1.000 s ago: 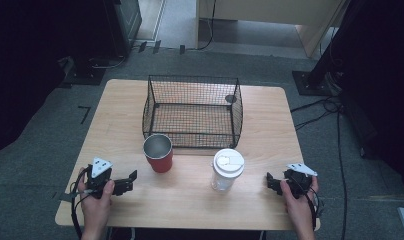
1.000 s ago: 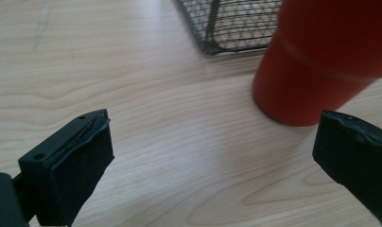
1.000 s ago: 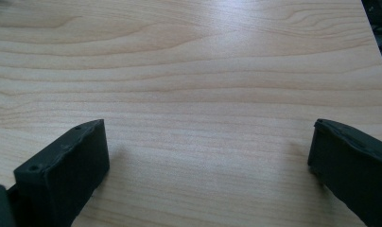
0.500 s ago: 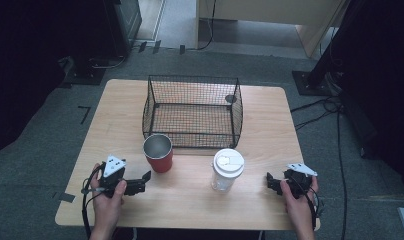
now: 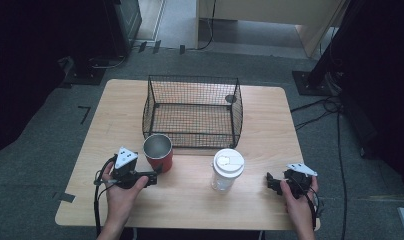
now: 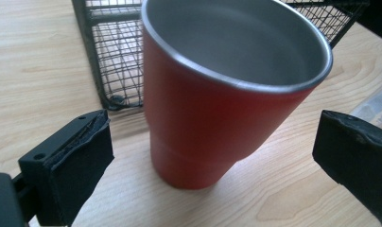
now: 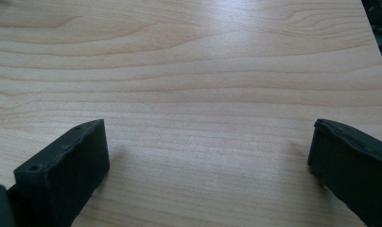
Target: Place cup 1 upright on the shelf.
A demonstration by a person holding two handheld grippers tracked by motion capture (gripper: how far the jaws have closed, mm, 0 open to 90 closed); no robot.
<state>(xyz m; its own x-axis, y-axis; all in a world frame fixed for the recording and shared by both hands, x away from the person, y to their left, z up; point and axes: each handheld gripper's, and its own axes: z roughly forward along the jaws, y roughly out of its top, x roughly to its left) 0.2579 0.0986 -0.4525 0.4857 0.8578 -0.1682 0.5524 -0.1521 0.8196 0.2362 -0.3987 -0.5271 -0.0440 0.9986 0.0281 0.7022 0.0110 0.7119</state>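
Left claw [image 5: 154,174] wide open around, not yet touching, red steel tumbler [image 6: 227,90] upright on desk [image 5: 190,200] just before wire basket [image 5: 195,107]; risk of tipping through off-centre closure; right claw [image 5: 271,183] open, empty.

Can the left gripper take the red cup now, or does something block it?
Probably yes. The left gripper is open, and in its own view the red cup stands upright between the two fingers with bare table around its base. The basket stands behind the cup, out of the way.

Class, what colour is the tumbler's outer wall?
Red, with a silver rim; the tumbler shows best in the left gripper view.
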